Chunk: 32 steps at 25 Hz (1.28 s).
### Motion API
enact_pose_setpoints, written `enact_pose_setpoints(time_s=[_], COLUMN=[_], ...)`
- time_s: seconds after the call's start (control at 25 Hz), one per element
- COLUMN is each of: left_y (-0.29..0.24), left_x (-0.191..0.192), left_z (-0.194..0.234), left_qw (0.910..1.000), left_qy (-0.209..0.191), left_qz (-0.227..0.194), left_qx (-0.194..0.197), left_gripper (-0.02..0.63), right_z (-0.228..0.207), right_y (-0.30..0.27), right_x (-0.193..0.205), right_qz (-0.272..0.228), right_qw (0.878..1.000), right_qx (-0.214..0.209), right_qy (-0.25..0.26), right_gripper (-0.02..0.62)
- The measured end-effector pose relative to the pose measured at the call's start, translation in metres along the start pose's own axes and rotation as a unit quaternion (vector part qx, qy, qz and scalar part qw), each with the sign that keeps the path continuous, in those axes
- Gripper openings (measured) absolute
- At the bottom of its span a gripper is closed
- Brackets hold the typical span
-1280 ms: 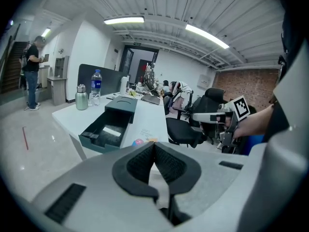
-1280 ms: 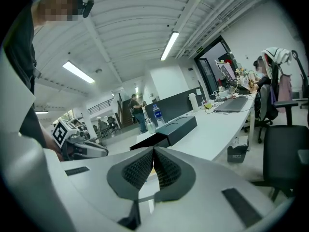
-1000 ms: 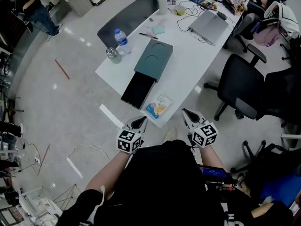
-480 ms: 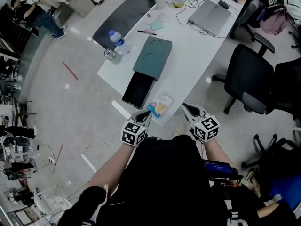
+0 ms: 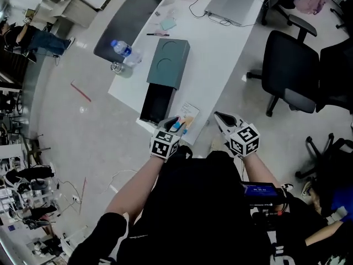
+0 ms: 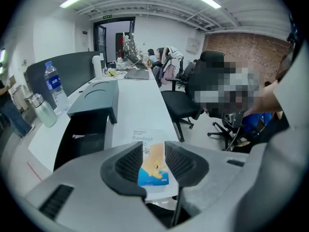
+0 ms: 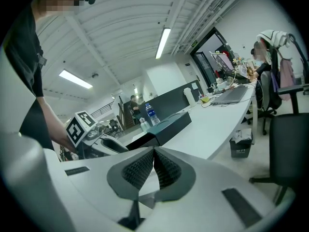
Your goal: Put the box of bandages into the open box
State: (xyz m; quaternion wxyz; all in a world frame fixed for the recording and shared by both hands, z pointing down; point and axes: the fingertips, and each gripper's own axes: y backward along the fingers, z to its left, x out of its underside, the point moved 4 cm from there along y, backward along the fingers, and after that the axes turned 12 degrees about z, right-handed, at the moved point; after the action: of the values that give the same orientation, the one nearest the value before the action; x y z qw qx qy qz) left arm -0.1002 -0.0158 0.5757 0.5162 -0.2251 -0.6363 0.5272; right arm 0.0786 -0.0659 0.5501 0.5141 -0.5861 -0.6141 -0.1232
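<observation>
**Left claw over bandage box, no grip**

Left gripper (image 6: 154, 152) jaws part-way apart, just been opening. Box of bandages (image 6: 153, 172) shows in the gap, flat on the desk's (image 5: 220, 43) near end edge, pads not on it. Open box (image 5: 156, 101) just beside it, at the near-left corner. Right gripper (image 7: 153, 166) jaws closed, empty, off the near-right corner.

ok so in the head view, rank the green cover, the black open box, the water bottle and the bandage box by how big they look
1. green cover
2. black open box
3. water bottle and bandage box: about alike. The bandage box is partly covered, so these two are not ranked.
</observation>
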Motion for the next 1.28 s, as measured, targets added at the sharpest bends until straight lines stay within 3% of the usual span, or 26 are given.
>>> enact_pose_setpoints(time_s=[0.36, 0.64, 0.8, 1.28], left_y=[-0.023, -0.043, -0.053, -0.065], left_x=[-0.013, -0.014, -0.018, -0.014], left_z=[0.008, 0.016, 0.019, 0.011], left_qw=[0.998, 0.9937, 0.9889, 0.9701], left_qy=[-0.026, 0.005, -0.008, -0.042], left_qz=[0.057, 0.111, 0.149, 0.239], left_qx=[0.009, 0.017, -0.003, -0.011], left_gripper=[0.223, 0.327, 0.371, 0.402], right_z=[-0.011, -0.017, -0.023, -0.023], right_y=[0.006, 0.005, 0.008, 0.021], right_x=[0.007, 0.01, 0.015, 0.029], right_qz=[-0.009, -0.013, -0.02, -0.033], right_qw=[0.999, 0.997, 0.996, 0.992], right_qx=[0.035, 0.039, 0.044, 0.056], right_qy=[-0.038, -0.059, -0.076, -0.107], right_gripper=[0.026, 0.026, 0.026, 0.026])
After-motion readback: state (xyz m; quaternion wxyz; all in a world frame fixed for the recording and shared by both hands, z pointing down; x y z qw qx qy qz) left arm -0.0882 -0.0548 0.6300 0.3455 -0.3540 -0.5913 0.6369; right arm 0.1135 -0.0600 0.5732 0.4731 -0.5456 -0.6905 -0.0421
